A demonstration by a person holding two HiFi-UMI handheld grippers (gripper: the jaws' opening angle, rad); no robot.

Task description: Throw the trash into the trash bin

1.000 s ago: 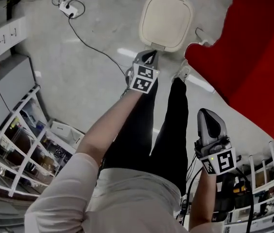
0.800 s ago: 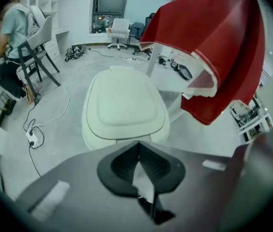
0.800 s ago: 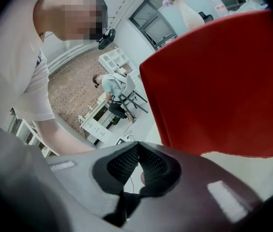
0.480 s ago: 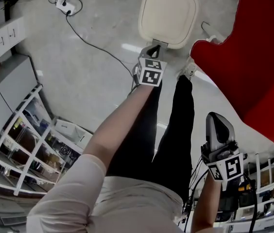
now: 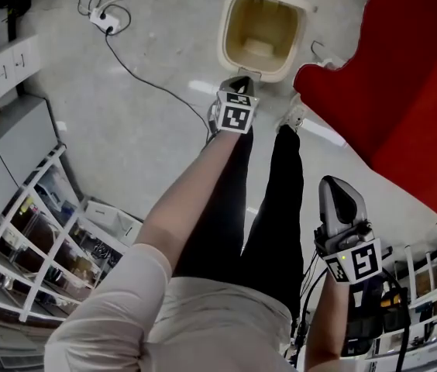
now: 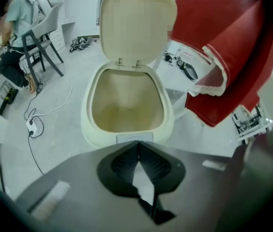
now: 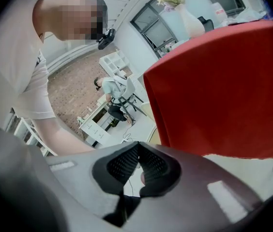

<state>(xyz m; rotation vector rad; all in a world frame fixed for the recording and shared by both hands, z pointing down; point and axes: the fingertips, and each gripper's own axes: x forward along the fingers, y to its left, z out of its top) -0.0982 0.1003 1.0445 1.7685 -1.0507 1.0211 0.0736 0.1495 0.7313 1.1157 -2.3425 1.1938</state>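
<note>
Beside the red cloth (image 5: 412,76), the trash bin (image 5: 224,46) now stands open. Its cream lid (image 6: 136,25), which lay flat over the mouth half a second ago, is tipped upright on the back hinge, and the yellowish inside shows. I cannot make out a paler patch at the bottom.

My left gripper (image 5: 241,80) has come down to the bin's near edge. Its tips sit just above the small grey panel (image 6: 134,137) on the front rim; whether they touch it I cannot tell. Its jaws are pressed together tip to tip, with nothing clamped between them. My right gripper (image 5: 334,183) hangs by my hip, well apart from the bin, its jaws likewise closed on nothing.

The trash itself appears in no view: not in either gripper, and not on the floor (image 5: 125,91) around the bin. I judge the way is now clear for a drop, but something to throw must first be fetched.
</note>
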